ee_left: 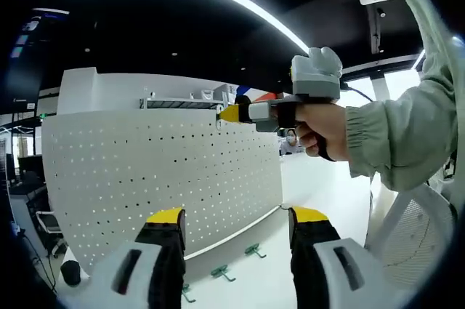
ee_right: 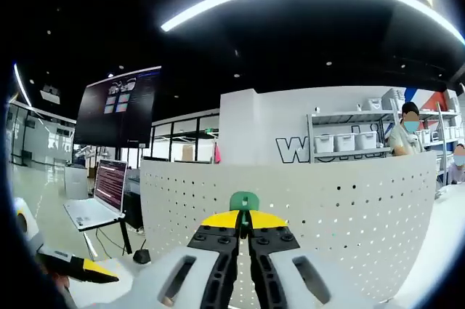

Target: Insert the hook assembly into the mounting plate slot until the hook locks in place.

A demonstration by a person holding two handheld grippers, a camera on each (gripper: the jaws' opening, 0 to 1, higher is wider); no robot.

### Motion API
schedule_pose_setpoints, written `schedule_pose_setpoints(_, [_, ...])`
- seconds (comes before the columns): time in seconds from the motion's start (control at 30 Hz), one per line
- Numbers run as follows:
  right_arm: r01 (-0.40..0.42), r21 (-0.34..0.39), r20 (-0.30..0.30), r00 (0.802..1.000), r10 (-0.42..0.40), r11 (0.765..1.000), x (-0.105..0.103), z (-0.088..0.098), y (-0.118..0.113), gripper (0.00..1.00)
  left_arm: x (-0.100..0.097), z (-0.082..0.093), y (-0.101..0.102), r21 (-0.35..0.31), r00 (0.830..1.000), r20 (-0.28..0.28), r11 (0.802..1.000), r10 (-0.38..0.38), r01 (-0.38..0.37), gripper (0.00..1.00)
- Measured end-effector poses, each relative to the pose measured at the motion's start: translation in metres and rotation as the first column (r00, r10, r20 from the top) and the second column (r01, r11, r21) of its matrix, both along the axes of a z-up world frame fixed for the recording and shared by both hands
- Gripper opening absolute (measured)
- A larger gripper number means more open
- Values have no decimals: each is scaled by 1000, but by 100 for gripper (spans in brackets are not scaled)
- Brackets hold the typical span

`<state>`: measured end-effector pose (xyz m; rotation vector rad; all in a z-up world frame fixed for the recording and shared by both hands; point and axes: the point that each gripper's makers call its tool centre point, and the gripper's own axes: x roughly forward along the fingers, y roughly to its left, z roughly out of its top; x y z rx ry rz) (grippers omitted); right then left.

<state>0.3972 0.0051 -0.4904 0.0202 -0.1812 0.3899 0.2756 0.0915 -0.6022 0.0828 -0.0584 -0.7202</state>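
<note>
The white perforated mounting plate point(ee_left: 160, 171) stands upright on a white table, and its upper part point(ee_right: 341, 200) lies just beyond the right jaws. My right gripper point(ee_right: 244, 219) is shut on a small green hook point(ee_right: 244, 201) held up near the plate's top edge. In the left gripper view a hand holds that right gripper point(ee_left: 229, 113), its yellow tip at the plate's top right corner. My left gripper point(ee_left: 238, 216) is open and holds nothing, low in front of the plate. Three more green hooks point(ee_left: 222, 273) lie on the table below it.
A sleeved arm point(ee_left: 396, 138) reaches in from the right, above a white mesh chair point(ee_left: 414, 229). My left gripper point(ee_right: 73, 265) shows at the lower left. Behind the plate are a laptop point(ee_right: 102, 196), a large dark screen point(ee_right: 120, 116) and shelves with white bins point(ee_right: 349, 142).
</note>
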Motion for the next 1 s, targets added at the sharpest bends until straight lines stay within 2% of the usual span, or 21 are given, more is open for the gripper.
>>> schedule_pose_setpoints(0.27, [42, 7, 4, 999, -42, 999, 27, 5, -1, 1, 0, -6, 4, -3, 1000, -16, 1000, 0, 0, 59])
schedule_pose_setpoints(0.5, [83, -22, 15, 996, -83, 996, 48, 8, 0, 1, 2, -10, 7, -20, 999, -32, 1000, -4, 4, 59])
schedule_pose_setpoints(0.8, [104, -49, 3, 995, -104, 993, 70, -1, 3, 1, 7, -11, 15, -38, 999, -39, 999, 7, -9, 60])
schedule_pose_setpoints(1.0, [134, -67, -5, 991, -134, 989, 82, -6, -2, 1, 10, -15, 18, -25, 999, -35, 999, 20, -21, 62])
